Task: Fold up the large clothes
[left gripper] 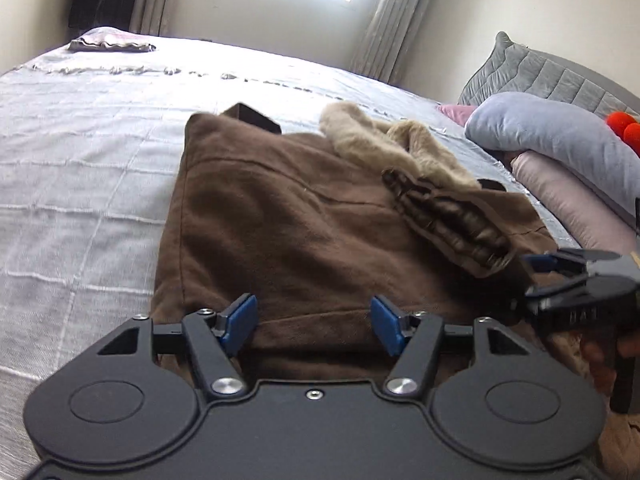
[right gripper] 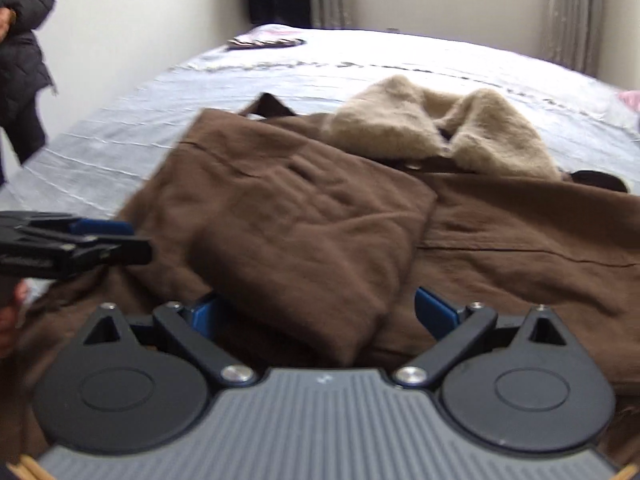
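A brown coat [left gripper: 304,216] with a beige fur collar [left gripper: 372,140] lies spread on the pale grey bedspread [left gripper: 80,152]. My left gripper [left gripper: 313,324] is open over the coat's near edge, with fabric beneath its blue pads [left gripper: 240,322] and nothing pinched. My right gripper [left gripper: 532,276] comes in from the right, beside the coat's ribbed cuff [left gripper: 452,224]. In the right wrist view a folded-over brown sleeve [right gripper: 312,232] lies between the wide-set jaws of the right gripper [right gripper: 320,312], hiding part of the pads. The left gripper [right gripper: 132,240] shows at the left edge, over the coat [right gripper: 520,240].
Pillows are stacked at the bed's right: a grey-blue pillow [left gripper: 540,132], a pink one [left gripper: 568,200] and a grey quilted cushion [left gripper: 540,76]. A folded cloth [left gripper: 112,44] lies at the far corner. A person in a dark padded coat [right gripper: 20,60] stands left of the bed.
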`<state>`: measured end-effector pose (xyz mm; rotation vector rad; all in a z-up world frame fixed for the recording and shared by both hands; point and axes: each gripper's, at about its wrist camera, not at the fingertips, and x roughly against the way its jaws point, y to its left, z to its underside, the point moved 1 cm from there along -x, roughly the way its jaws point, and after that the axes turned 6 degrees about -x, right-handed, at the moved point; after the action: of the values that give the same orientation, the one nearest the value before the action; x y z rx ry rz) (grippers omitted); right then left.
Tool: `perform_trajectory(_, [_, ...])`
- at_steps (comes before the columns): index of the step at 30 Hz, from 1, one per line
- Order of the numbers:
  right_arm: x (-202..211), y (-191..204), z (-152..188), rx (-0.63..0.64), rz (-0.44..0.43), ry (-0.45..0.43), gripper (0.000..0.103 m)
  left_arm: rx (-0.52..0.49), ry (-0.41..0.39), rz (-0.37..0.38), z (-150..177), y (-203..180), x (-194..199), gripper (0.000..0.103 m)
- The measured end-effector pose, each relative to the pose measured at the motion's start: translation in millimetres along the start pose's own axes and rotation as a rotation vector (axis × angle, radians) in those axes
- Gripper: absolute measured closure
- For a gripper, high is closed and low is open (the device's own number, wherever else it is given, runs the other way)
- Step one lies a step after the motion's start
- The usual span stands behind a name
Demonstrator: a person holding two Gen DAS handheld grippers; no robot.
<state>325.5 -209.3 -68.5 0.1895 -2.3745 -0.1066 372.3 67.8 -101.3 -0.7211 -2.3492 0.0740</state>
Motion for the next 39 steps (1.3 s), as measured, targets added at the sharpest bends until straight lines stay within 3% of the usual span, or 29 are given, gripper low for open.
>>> perform_trajectory(4, [13, -65, 2, -0.173, 0.037, -0.036, 0.007, -0.001, -0.01, 0.01, 4, 0, 3, 0.04])
perform_trajectory(9, [38, -135, 12, -0.433, -0.094, -0.054, 0.006, -0.021, -0.029, 0.008, 6, -4, 5, 0.039])
perform_trajectory(15, [31, -159, 9, -0.6, -0.227, -0.068, 0.008, 0.02, -0.053, 0.011, -4, 0, 18, 0.039])
perform_trajectory(17, [16, -150, 6, -0.576, -0.205, -0.036, 0.026, 0.029, -0.072, -0.01, -11, 5, 20, 0.039])
perform_trajectory(18, [9, -143, 3, -0.545, -0.154, -0.028, 0.031, 0.027, -0.083, -0.03, -15, 7, 20, 0.039])
perform_trajectory(19, [3, -134, 0, -0.492, -0.103, -0.029, 0.043, 0.023, -0.092, -0.059, -20, 10, 18, 0.04])
perform_trajectory(20, [1, -124, -6, -0.431, -0.069, -0.028, 0.066, 0.022, -0.096, -0.082, -25, 12, 16, 0.042])
perform_trajectory(21, [2, -116, -12, -0.381, -0.053, -0.027, 0.075, 0.023, -0.108, -0.105, -31, 15, 13, 0.042])
perform_trajectory(22, [8, -109, -18, -0.344, -0.058, -0.051, 0.087, 0.019, -0.131, -0.121, -38, 18, 10, 0.049])
perform_trajectory(23, [17, -103, -25, -0.301, -0.06, -0.093, 0.09, 0.014, -0.149, -0.123, -45, 19, 7, 0.058])
perform_trajectory(27, [44, -93, -45, -0.184, -0.01, -0.235, 0.092, 0.004, -0.178, -0.14, -67, 22, -22, 0.063])
perform_trajectory(29, [39, -100, -46, -0.162, 0.028, -0.228, 0.092, 0.004, -0.153, -0.168, -71, 23, -44, 0.063])
perform_trajectory(31, [20, -108, -36, -0.149, 0.076, -0.136, 0.091, 0.0, -0.089, -0.23, -65, 27, -69, 0.063])
perform_trajectory(33, [4, -113, -24, -0.096, 0.146, -0.073, 0.083, -0.038, -0.045, -0.282, -54, 25, -84, 0.063])
perform_trajectory(35, [6, -115, -19, -0.075, 0.15, -0.109, 0.076, -0.089, -0.055, -0.315, -55, 15, -80, 0.063])
perform_trajectory(39, [14, -109, -28, -0.086, 0.099, -0.183, 0.075, -0.114, -0.177, -0.26, -66, 7, -59, 0.062])
